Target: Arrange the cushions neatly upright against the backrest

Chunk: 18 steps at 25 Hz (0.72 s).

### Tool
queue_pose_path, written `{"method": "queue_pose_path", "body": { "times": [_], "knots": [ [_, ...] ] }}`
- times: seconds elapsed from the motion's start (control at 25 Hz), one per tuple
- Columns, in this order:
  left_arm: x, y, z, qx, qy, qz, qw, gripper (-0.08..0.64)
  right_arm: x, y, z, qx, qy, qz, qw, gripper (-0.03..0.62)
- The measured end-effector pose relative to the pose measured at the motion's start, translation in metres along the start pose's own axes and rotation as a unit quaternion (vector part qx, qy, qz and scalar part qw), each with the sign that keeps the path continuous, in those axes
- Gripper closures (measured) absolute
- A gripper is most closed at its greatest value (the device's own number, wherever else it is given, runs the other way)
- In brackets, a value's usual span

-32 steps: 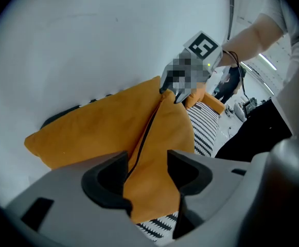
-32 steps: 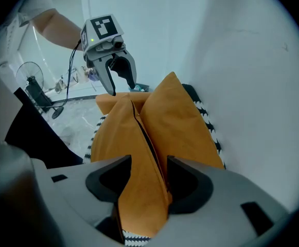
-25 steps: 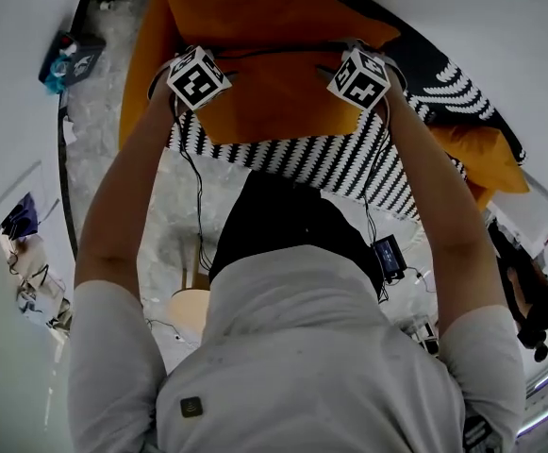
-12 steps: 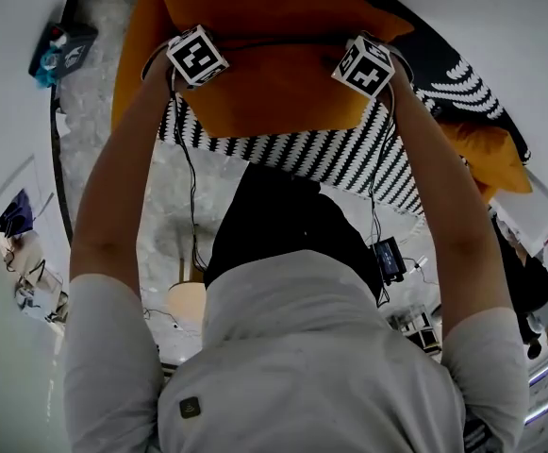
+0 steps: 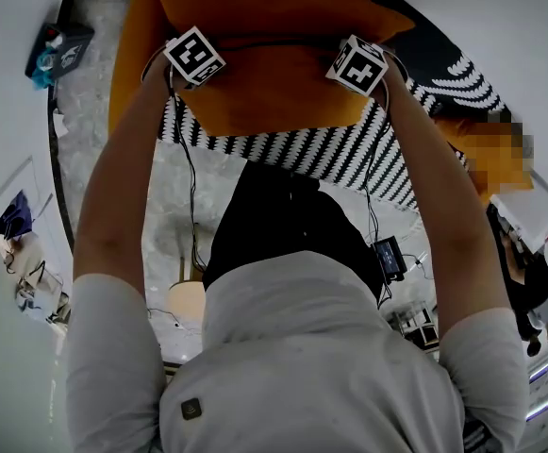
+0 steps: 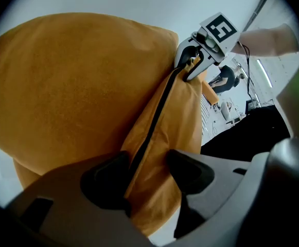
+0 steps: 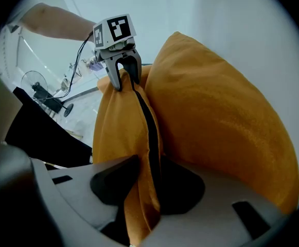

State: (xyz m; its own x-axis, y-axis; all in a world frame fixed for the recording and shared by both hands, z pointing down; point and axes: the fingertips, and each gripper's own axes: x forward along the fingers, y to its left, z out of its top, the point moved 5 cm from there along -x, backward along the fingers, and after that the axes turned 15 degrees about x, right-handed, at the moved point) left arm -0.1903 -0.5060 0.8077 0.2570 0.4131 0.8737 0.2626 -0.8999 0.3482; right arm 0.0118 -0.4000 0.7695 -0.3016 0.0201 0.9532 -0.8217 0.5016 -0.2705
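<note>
Orange fabric fills most of what I see: the plump orange fabric cushion (image 5: 274, 83) hangs between my two hands above the black-and-white zigzag sofa cover (image 5: 321, 159), with its far side toward the white wall. My left gripper (image 6: 149, 176) has the cushion's zippered edge between its jaws. They stand wide and are closing, and the folded cloth fills the gap from pad to pad. My right gripper (image 7: 146, 181) is closing too, narrower, and pinches the same seam further along.

A second orange cushion (image 5: 453, 138) lies at the sofa's right end, partly under a mosaic patch. My forearms and the two marker cubes cover the seam in the head view, so the grip cannot be read there. Below the sofa's edge is grey marbled floor (image 5: 174, 206), with a round pale wooden stool top (image 5: 187, 302) and a small black box with cables (image 5: 388, 257) beside my legs.

Only the gripper views show the dark zip running along the seam, and each shows the other gripper clamped at its far end.
</note>
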Motion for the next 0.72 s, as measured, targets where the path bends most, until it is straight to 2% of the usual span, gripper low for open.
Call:
{"method": "queue_pose_path", "body": {
  "times": [0.44, 0.72],
  "knots": [
    [0.000, -0.015, -0.001, 0.016, 0.009, 0.007, 0.9998, 0.449, 0.004, 0.011, -0.004, -0.021, 0.000, -0.009, 1.000, 0.532],
    [-0.002, -0.029, 0.012, 0.021, 0.019, 0.025, 0.9993, 0.471, -0.004, 0.017, -0.019, -0.028, -0.007, -0.019, 0.999, 0.555]
  ]
}}
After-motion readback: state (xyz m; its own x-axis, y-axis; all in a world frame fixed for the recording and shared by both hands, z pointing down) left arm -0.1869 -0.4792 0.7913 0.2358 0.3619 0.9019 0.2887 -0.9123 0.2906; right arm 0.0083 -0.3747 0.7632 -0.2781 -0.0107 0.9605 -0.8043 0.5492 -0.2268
